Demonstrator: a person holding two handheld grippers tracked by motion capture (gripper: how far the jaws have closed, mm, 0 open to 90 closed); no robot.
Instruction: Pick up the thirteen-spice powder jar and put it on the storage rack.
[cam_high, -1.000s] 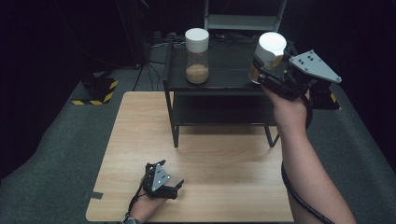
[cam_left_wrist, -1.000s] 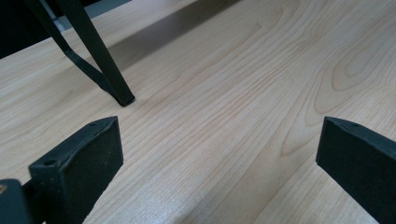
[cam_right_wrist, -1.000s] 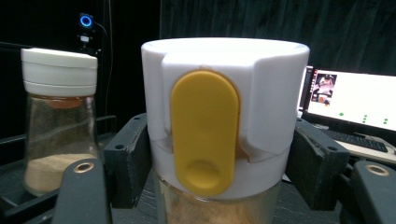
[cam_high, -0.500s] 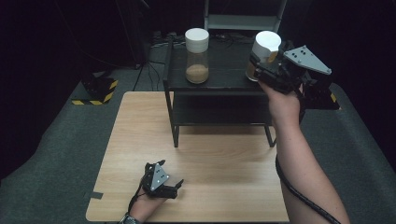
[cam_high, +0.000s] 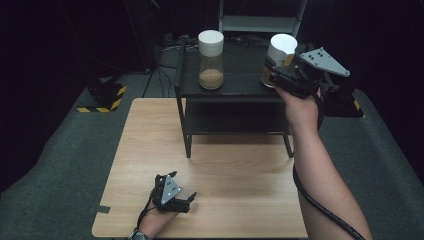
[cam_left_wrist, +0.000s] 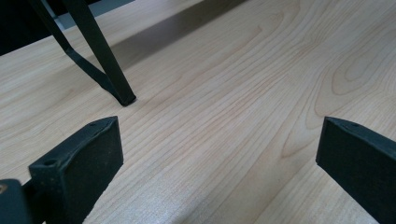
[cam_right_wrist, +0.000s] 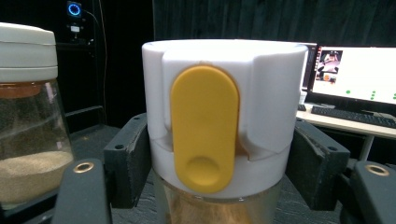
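Note:
My right gripper (cam_high: 274, 67) is shut on a glass jar (cam_high: 281, 55) with a white lid and a yellow tab, holding it at the right end of the black shelf top (cam_high: 240, 80). In the right gripper view the black pads (cam_right_wrist: 128, 158) press the jar (cam_right_wrist: 219, 126) just under its lid. Whether its base touches the shelf is hidden. A second white-lidded jar (cam_high: 210, 60) with brown powder stands on the shelf to the left (cam_right_wrist: 28, 116). My left gripper (cam_high: 190, 202) rests open on the wooden table (cam_high: 150, 150), with bare wood between its jaws (cam_left_wrist: 219, 154).
The shelf has a lower tier and thin black legs (cam_left_wrist: 100, 56) standing on the table. A black-and-yellow striped block (cam_high: 102, 97) lies on the grey floor at left. A lit monitor (cam_right_wrist: 359, 70) and keyboard sit on a desk beyond.
The right gripper has carried the jar a little to the left over the shelf top. The left gripper has stayed in place.

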